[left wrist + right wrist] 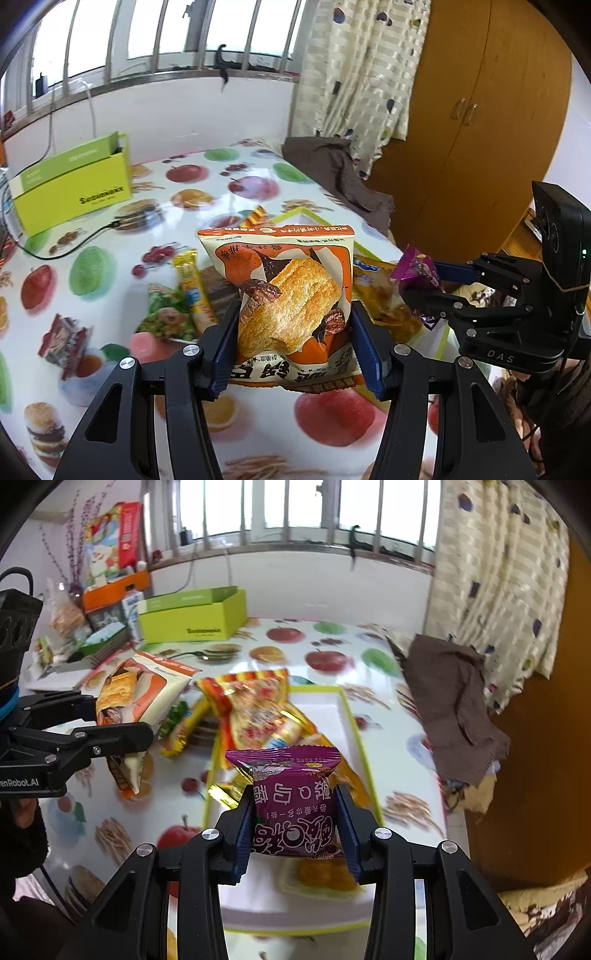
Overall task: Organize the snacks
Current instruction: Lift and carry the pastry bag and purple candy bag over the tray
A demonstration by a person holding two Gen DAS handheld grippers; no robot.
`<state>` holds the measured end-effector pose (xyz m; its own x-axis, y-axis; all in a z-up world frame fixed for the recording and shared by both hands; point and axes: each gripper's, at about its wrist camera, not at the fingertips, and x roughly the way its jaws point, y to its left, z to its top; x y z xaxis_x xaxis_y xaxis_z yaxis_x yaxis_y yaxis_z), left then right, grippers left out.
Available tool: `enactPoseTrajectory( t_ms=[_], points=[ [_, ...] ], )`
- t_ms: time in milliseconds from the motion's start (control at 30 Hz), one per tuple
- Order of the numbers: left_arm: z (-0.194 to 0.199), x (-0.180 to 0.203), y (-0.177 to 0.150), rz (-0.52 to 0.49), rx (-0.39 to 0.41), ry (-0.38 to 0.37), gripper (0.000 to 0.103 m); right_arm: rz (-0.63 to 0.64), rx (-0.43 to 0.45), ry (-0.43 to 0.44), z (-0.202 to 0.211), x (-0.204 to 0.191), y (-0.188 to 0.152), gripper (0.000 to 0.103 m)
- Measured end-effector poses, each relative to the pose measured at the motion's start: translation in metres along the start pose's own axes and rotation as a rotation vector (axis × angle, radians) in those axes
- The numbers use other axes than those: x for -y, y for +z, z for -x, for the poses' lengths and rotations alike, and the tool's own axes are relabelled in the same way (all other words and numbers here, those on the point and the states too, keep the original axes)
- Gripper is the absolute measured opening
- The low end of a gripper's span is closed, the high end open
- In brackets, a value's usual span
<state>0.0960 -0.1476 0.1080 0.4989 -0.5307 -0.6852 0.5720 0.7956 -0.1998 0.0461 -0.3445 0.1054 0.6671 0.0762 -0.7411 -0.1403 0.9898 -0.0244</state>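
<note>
The table (pixel 399 716), under a fruit-print cover, carries a green box (pixel 192 622) at its far edge and a white tray (pixel 347 720) with a green rim near its right edge. Loose snack packets (pixel 255 705) lie across the tray's left rim. The left gripper (pixel 293 328) clamps an orange pouch (pixel 291 295) above the table. The right gripper (pixel 295 812) clamps a purple packet (pixel 293 797) above the tray.
</note>
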Motion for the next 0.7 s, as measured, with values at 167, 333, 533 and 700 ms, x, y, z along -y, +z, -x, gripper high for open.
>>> enactPoseTrajectory(
  t_ms=[167,333,533,700],
  points=[
    [-0.017,0.012,0.003,-0.006,-0.027,-0.020,0.057,-0.042,-0.025,-0.028,0.000,0.020,-0.014,0.039],
    [-0.034,0.019,0.001,-0.010,-0.061,-0.030,0.057,-0.069,-0.049,-0.022,-0.004,0.027,-0.028,0.039],
    [-0.050,0.024,-0.004,-0.011,-0.097,-0.034,0.057,-0.080,-0.072,-0.021,-0.009,0.029,-0.040,0.039],
    [-0.062,0.029,-0.004,-0.010,-0.116,-0.042,0.057,-0.090,-0.081,-0.008,-0.014,0.028,-0.045,0.039]
  ],
)
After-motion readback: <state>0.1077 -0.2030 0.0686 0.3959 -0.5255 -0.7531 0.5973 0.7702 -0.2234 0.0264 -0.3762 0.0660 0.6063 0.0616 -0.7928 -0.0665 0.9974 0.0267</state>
